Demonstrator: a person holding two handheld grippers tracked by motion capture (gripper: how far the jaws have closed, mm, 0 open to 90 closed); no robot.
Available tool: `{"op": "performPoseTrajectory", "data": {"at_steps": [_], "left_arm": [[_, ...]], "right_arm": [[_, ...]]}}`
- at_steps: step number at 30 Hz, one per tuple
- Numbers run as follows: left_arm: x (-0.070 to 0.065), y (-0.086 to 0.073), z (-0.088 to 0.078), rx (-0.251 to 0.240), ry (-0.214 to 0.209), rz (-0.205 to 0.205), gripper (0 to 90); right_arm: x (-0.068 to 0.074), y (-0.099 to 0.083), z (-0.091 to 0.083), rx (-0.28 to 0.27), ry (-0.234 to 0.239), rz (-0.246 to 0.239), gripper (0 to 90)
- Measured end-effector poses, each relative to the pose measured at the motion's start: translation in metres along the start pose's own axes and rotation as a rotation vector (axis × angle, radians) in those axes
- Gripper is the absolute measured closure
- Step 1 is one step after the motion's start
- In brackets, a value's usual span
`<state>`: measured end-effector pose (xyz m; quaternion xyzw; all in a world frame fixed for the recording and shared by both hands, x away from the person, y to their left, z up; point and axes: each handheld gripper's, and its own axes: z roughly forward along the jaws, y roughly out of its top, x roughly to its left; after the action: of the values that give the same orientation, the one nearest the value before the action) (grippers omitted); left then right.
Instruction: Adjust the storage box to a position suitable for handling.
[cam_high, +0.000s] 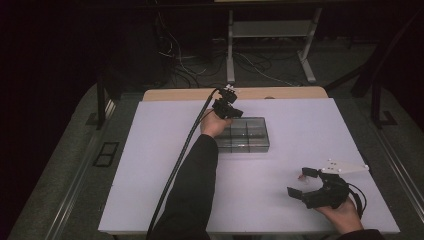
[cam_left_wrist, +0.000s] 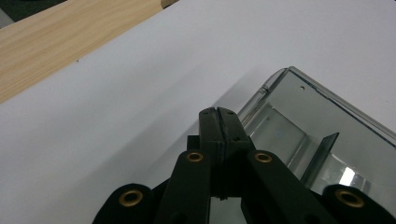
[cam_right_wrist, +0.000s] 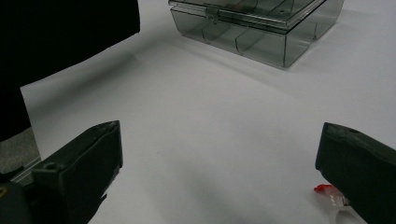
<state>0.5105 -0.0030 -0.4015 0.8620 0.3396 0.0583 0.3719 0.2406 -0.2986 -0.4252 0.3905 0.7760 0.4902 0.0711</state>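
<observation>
My left tongs (cam_high: 235, 113) were clenched with nothing between them, the two black jaws pressed flat together at the near-left corner of the clear smoky plastic compartment box (cam_high: 247, 135). That box lay flat near the middle of the white worktop (cam_high: 165, 150), lid down, its long axis running from nine o'clock to three o'clock in the high view, with inner dividers showing through the walls. In the left gripper view the jaw tips sat just beside its rounded corner (cam_left_wrist: 275, 81); whether they touched it I could not tell. My right tongs (cam_high: 304, 182) rested released at about five o'clock, jaws spread wide, well apart from the box (cam_right_wrist: 261, 28). A small red and clear piece (cam_right_wrist: 332, 195) lay by the right-hand jaw.
</observation>
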Motion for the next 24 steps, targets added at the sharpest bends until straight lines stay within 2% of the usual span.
{"op": "performPoseTrajectory", "data": {"at_steps": [4, 6, 11, 15, 17, 18, 22, 24], "left_arm": [[-0.0009, -0.0002, -0.0004, 0.001, 0.001, -0.001, 88.6], [-0.0006, -0.0015, 0.002, -0.007, 0.024, 0.004, 88.6], [0.0021, -0.0017, 0.0049, -0.018, 0.015, -0.03, 88.6], [0.0052, -0.0023, 0.0057, -0.004, 0.037, -0.047, 88.7], [0.0084, -0.0025, 0.0047, -0.002, 0.025, -0.045, 88.7], [0.0072, -0.0029, 0.0044, -0.003, 0.022, -0.063, 88.7], [0.007, -0.0029, 0.0032, 0.004, 0.016, -0.045, 88.7], [0.0063, -0.0032, 0.0029, 0.005, 0.012, -0.048, 88.7]], "right_arm": [[0.0003, 0.0, 0.0003, -0.002, 0.0, 0.0, 0.5], [0.0004, 0.0001, 0.0003, -0.001, 0.0, 0.0, 0.5], [0.0, 0.0002, -0.0003, -0.006, 0.0, -0.001, 0.5], [-0.0002, 0.0003, -0.0005, -0.006, 0.001, -0.001, 0.5], [-0.0003, 0.0004, -0.0008, -0.007, 0.0, -0.005, 0.5], [-0.0004, 0.0005, -0.001, -0.009, 0.0, -0.007, 0.5], [-0.0002, 0.0007, -0.0016, -0.016, -0.003, -0.003, 0.5], [0.0, 0.0009, -0.0022, -0.019, -0.003, -0.003, 0.5]]}}
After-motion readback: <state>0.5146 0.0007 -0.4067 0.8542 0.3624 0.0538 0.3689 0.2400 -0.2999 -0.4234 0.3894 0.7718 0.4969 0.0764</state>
